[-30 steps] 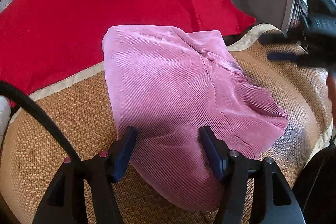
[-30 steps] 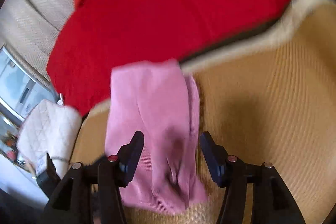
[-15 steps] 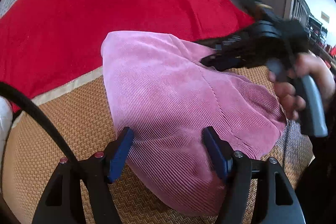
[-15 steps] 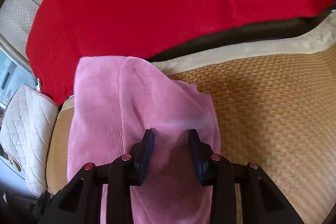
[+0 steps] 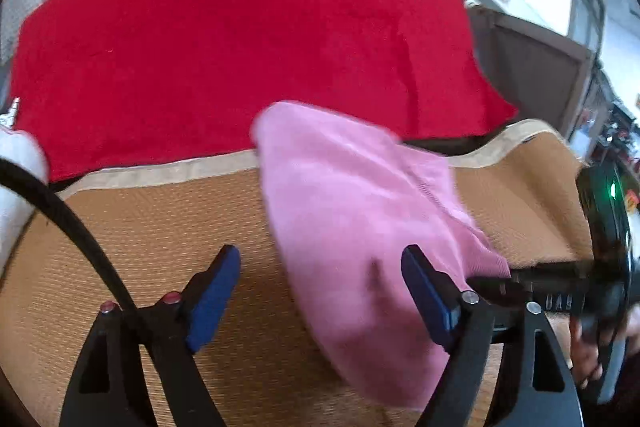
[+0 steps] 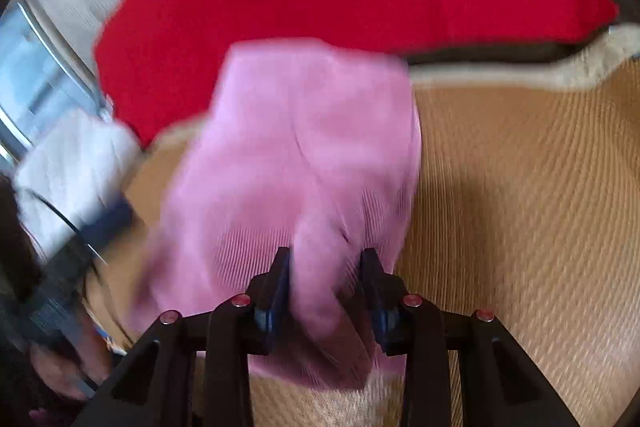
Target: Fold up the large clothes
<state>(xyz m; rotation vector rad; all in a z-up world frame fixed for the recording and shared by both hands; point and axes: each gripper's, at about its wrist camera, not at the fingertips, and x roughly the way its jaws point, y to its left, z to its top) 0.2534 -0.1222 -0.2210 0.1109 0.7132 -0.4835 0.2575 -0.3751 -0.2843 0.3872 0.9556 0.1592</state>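
A folded pink corduroy garment (image 5: 352, 211) lies on a woven tan mat (image 5: 152, 227). It also shows in the right wrist view (image 6: 296, 155), blurred by motion. My left gripper (image 5: 320, 291) is open and empty, its blue fingers (image 5: 212, 291) astride the garment's near left edge, above the mat. My right gripper (image 6: 326, 287) is shut on a bunched fold at the garment's near end. In the left wrist view the right gripper's body (image 5: 600, 267) sits at the garment's right end.
A red blanket (image 5: 240, 39) covers the seat back behind the mat. A white quilted cushion (image 6: 72, 171) lies at the left. A black cable (image 5: 72, 227) crosses the left wrist view. A cabinet (image 5: 532, 67) stands at the right.
My right gripper has closed on the garment's end and is pulling it; the garment has shifted right and bunched. My left gripper has drawn back, off the cloth.
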